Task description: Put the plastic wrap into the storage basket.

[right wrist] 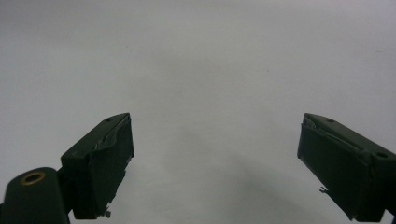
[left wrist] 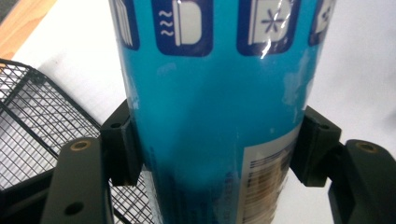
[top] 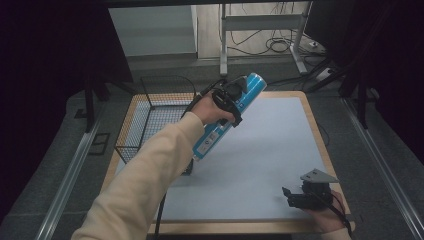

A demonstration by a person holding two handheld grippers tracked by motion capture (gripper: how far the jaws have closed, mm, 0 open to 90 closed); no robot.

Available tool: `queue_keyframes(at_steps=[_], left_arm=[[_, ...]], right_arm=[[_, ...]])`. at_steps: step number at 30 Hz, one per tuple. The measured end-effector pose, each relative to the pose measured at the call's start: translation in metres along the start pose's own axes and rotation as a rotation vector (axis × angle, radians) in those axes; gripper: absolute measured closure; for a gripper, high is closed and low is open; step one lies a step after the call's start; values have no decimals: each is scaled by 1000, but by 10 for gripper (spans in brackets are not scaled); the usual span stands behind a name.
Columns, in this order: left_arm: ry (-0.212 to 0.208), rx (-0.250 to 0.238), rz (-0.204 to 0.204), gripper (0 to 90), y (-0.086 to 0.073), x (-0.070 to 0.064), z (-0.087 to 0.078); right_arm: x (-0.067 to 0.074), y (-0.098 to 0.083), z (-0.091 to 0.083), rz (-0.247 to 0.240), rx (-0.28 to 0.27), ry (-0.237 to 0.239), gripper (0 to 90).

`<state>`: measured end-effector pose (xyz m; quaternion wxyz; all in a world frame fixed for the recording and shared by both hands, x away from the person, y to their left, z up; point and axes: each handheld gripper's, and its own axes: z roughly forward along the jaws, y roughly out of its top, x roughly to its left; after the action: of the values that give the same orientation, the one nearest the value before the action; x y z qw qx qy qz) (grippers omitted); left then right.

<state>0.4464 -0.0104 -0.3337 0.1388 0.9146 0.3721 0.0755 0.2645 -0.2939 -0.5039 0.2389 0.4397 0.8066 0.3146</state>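
A long blue tube-shaped package [top: 231,112] with white icons and a barcode label hangs tilted in the air over the table's back left part. My left gripper [top: 231,106] is shut on the blue package [left wrist: 210,107] around its middle, both pads pressed on its sides. The left gripper [left wrist: 212,144] looks down on the white mat with the wire basket at its left. My right gripper [top: 292,196] rests low at the table's front right, and its jaws stand wide apart. Nothing lies between the right gripper's [right wrist: 215,163] fingers except bare white mat.
A black wire basket [top: 150,117] stands at the table's back left, next to the held package; its mesh [left wrist: 32,126] shows below the left gripper. A white mat [top: 270,150] covers the wooden table [top: 320,145]. A desk frame and cables lie on the floor beyond.
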Motion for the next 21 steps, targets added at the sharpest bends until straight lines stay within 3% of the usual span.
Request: queue_keyframes(at_steps=[11, 21], left_arm=[[19, 8, 6, 315, 13, 7, -6], [34, -9, -14, 315, 13, 21, -20]], right_arm=[[-2, -1, 0, 6, 1, -2, 108], [-3, -1, 0, 7, 1, -4, 108]])
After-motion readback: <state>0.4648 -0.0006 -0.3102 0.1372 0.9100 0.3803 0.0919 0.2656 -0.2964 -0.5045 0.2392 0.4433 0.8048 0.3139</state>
